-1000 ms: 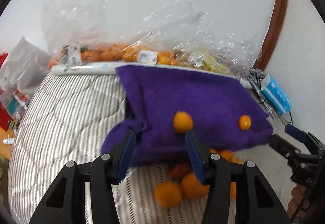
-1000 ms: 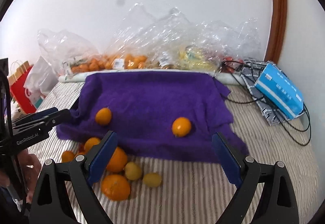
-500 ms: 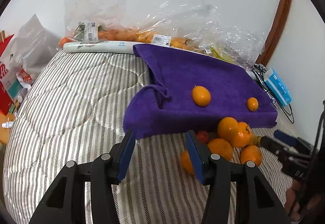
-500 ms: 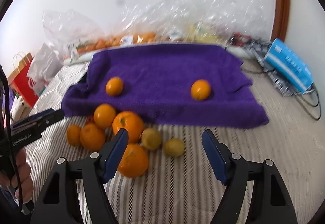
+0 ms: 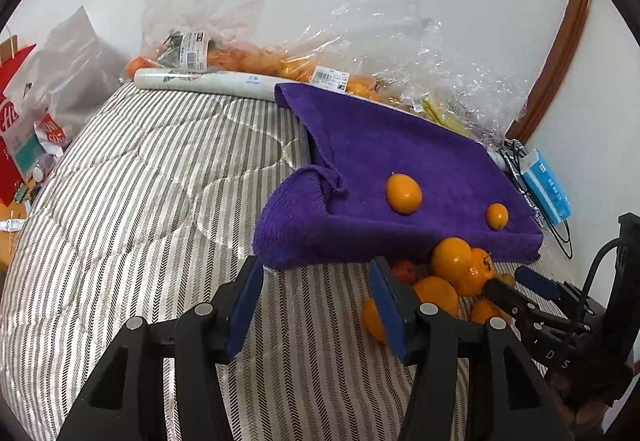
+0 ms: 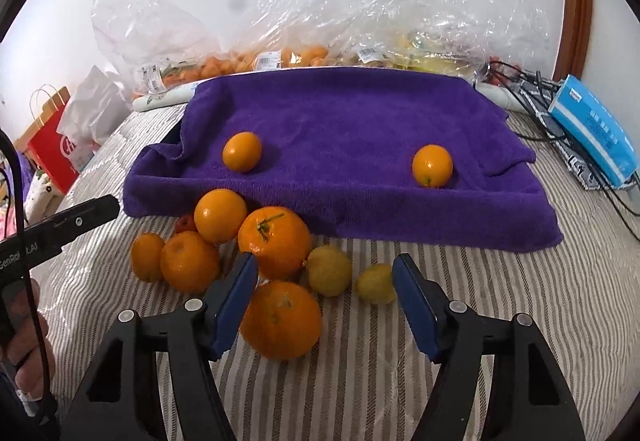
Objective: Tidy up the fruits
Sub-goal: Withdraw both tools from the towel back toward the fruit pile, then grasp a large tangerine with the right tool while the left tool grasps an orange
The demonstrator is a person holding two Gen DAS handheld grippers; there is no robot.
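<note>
Your right gripper has its jaws apart above smooth round oranges beside the plush purple towel; your left gripper is opening over bare striped bed.

A deep purple towel is seen on a bed cover patterned in grey-and-white herringbone stripes. Bright orange is shown by the oranges, dull yellow by two lemons at 3 o'clock of them. The tool pads are coloured blue on black frames.

Striped bed: purple towel, oranges.
</note>
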